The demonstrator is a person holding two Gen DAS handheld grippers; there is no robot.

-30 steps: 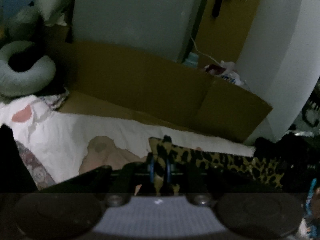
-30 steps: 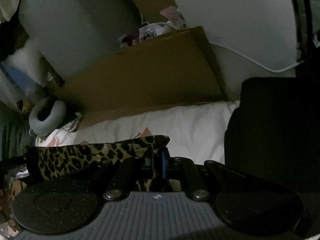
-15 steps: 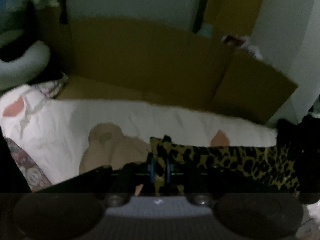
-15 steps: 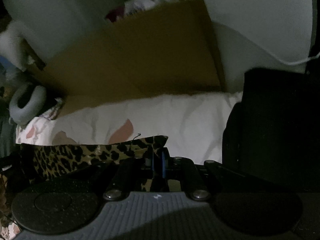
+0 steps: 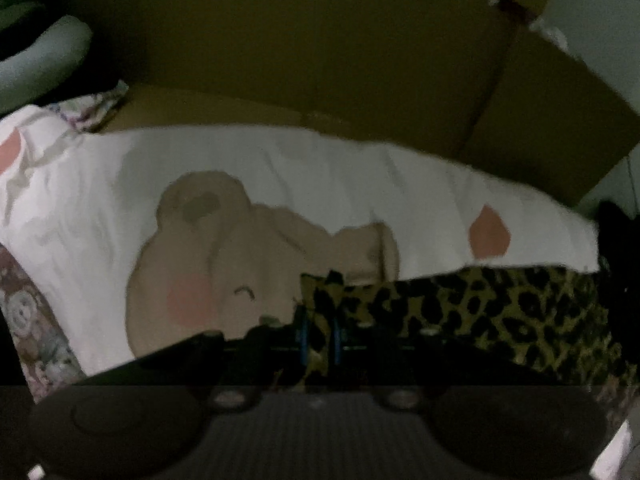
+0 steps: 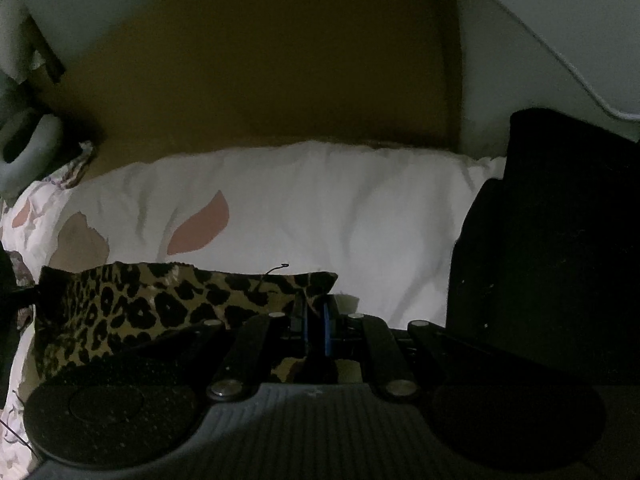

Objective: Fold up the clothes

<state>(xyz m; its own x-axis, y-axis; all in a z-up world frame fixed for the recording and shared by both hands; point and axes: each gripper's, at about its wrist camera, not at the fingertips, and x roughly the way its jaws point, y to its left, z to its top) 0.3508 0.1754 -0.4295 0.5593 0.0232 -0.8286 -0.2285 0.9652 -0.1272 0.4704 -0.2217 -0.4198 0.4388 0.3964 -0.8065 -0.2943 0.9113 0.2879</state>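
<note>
Through my left wrist camera, my left gripper (image 5: 320, 336) is pinching one corner of the leopard-print fabric garment (image 5: 480, 312) between its blue-edged fingers, the cloth bunched up in the narrow gap. From there the garment's top edge runs off to the right as a taut band above the white bedsheet printed with a tan bear and pink hearts (image 5: 280, 184). Behind the sheet stands the brown cardboard box with its flaps open (image 5: 320, 48), and a pale grey neck pillow (image 5: 36, 64) sits at the far left.

Through my right wrist camera, my right gripper (image 6: 316, 320) is pressed together on the opposite corner of the same garment, which stretches away to the left with a loose dark thread (image 6: 276, 270) sticking up from its edge. A bulky black object (image 6: 552, 240) stands just beside my tool on the right; I cannot tell what it is in this dim light.

I judge that I am laying the garment down for a fold. To do it well I should keep both corners level with even tension between them, let the hanging part settle on the sheet without wrinkles, and hold clear of the black object before I let go.
</note>
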